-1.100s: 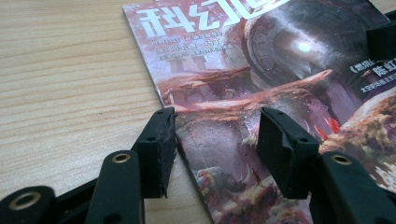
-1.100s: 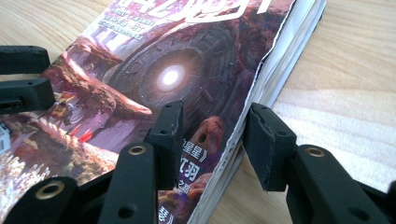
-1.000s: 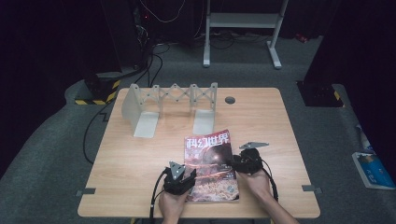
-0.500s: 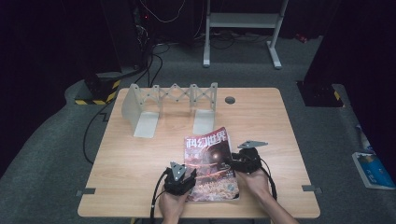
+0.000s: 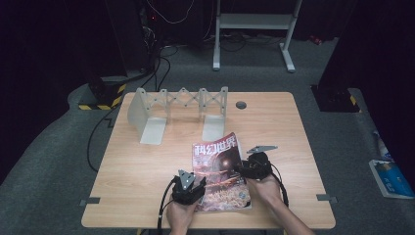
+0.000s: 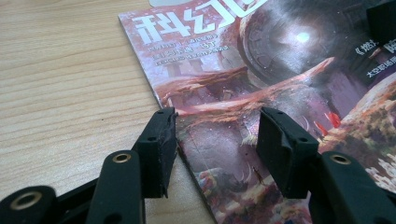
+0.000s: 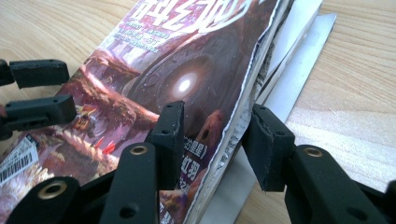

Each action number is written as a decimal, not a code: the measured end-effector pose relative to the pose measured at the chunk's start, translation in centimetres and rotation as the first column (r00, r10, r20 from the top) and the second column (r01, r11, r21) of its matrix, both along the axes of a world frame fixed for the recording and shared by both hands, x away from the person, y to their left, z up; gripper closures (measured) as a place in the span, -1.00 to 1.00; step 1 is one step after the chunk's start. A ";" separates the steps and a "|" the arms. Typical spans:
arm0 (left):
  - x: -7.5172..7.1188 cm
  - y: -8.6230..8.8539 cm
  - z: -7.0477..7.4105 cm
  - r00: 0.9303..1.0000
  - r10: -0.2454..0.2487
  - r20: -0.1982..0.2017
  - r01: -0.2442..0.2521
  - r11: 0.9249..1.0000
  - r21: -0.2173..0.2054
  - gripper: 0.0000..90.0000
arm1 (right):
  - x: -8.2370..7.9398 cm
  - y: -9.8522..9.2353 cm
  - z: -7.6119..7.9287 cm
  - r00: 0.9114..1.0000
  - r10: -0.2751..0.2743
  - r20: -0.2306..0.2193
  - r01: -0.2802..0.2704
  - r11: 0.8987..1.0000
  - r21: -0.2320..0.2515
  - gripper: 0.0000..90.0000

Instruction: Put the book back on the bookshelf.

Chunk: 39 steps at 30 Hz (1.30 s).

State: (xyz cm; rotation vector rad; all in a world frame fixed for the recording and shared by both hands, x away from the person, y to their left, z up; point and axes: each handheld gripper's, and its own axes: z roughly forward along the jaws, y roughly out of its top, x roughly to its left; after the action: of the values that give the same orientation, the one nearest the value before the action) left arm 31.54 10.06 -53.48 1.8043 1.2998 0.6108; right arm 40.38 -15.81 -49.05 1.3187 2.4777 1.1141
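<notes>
A magazine [image 5: 219,169] with a red and purple cover lies flat on the near part of the wooden table [image 5: 147,161]. My left gripper [image 5: 197,182] sits at its lower left edge. In the left gripper view the gripper [image 6: 217,140] is open, one jaw over bare wood and the other over the cover [image 6: 243,70]. My right gripper [image 5: 241,169] is at the magazine's right edge. The right gripper view shows this gripper [image 7: 212,140] open and straddling the slightly fanned page edges [image 7: 252,93], with the left gripper's jaws off to the left beyond the cover [image 7: 163,70].
A grey expanding book rack [image 5: 181,110] stands at the back of the table, with a round cable grommet [image 5: 241,104] to its right. Beyond the table a white metal stand [image 5: 254,29] rests on the floor, and a blue packet [image 5: 391,178] lies at the right.
</notes>
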 end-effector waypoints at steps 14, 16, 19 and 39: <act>0.0 0.0 0.0 1.000 0.002 -0.002 -0.002 1.000 -0.004 0.06 | 0.4 0.7 -0.2 1.000 0.009 -0.003 -0.009 0.999 -0.038 0.27; 0.0 0.1 0.0 1.000 0.001 -0.003 -0.001 1.000 -0.005 0.06 | 0.6 0.8 -0.4 1.000 0.007 -0.013 -0.007 0.999 -0.050 0.25; 0.0 0.1 0.0 1.000 -0.001 -0.007 0.001 1.000 -0.011 0.06 | 0.5 0.8 -0.6 1.000 0.010 -0.015 -0.010 0.999 -0.048 0.26; 0.0 0.3 0.1 1.000 -0.012 -0.015 0.012 1.000 -0.013 0.06 | -0.3 0.5 -0.7 0.999 0.034 0.025 -0.032 0.997 -0.072 0.59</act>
State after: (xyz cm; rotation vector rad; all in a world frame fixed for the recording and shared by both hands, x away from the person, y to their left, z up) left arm 31.51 10.33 -53.40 1.8077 1.2988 0.5820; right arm 40.09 -15.34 -49.79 1.2407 2.5047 1.0324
